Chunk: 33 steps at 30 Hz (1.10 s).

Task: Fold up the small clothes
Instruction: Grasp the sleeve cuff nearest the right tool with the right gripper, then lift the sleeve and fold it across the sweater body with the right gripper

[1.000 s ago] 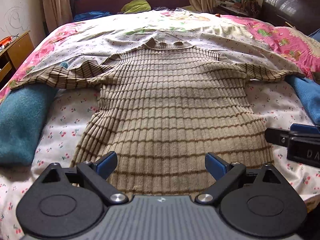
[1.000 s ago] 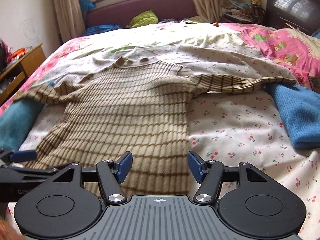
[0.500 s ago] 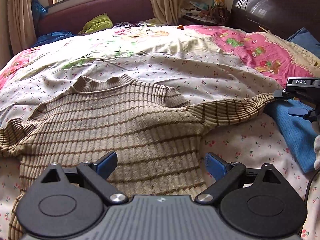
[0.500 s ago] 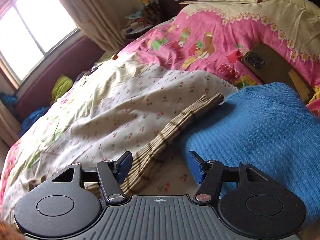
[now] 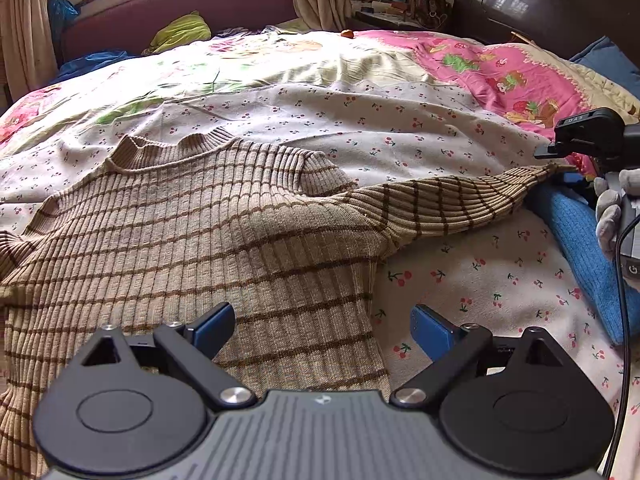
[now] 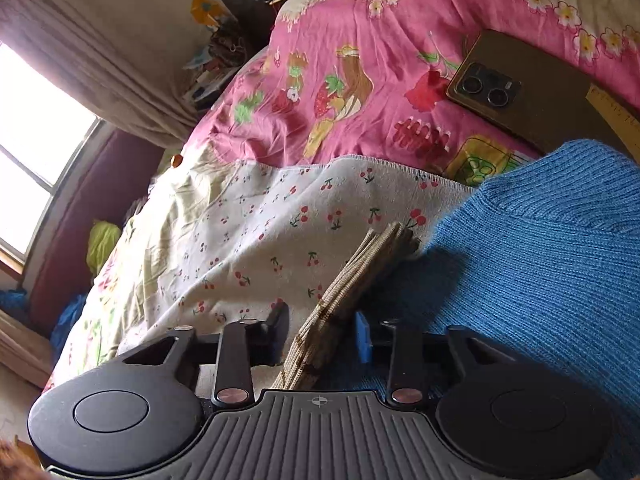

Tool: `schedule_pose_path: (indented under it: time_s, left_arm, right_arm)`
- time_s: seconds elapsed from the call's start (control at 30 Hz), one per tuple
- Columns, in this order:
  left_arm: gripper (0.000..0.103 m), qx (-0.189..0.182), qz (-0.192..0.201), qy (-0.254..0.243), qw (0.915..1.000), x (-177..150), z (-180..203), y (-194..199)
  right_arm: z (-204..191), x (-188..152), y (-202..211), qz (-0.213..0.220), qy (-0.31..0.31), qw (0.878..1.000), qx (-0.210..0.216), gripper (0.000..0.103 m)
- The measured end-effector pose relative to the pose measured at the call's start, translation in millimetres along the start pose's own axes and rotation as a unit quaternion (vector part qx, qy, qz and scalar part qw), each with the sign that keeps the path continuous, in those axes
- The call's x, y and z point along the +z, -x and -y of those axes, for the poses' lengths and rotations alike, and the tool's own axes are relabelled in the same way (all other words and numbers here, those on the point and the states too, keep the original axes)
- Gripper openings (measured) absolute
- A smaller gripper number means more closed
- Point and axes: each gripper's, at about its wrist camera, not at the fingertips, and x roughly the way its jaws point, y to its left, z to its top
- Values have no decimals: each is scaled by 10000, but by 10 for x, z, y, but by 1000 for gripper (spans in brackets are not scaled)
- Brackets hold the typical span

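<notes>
A beige ribbed sweater (image 5: 192,232) with brown stripes lies flat on the cherry-print sheet (image 5: 400,136), neck away from me. Its right sleeve (image 5: 452,200) stretches out to the right. My left gripper (image 5: 322,326) is open and empty above the sweater's lower right side. My right gripper (image 6: 322,334) is narrowed around the sleeve cuff (image 6: 352,280), with the cuff between its fingers; it also shows at the far right of the left wrist view (image 5: 560,160), at the sleeve's end.
A blue knit garment (image 6: 540,272) lies right beside the cuff, also in the left wrist view (image 5: 592,248). A phone (image 6: 520,88) rests on the pink quilt (image 6: 340,80). A dark headboard (image 5: 540,4) stands at the back right.
My right gripper moved from the sweater's hem to the right sleeve cuff and closed around it. My left gripper swung right, staying open over the sweater's right side.
</notes>
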Motion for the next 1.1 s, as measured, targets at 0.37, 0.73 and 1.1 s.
schedule_pose_path:
  time_s: [0.37, 0.73, 1.1]
  left_arm:
    - [103, 451, 22, 405, 9982, -342, -752, 249]
    - [103, 1128, 213, 1194, 9862, -750, -1790, 582]
    - [103, 1222, 316, 1487, 9808, -907, -2160, 617]
  right_arm:
    - [-1365, -596, 898, 48, 1521, 9683, 1982, 9]
    - [-2829, -3102, 744, -1672, 4183, 8439, 2914, 8]
    - [-2351, -3339, 903, -2397, 4681, 8016, 2844, 24]
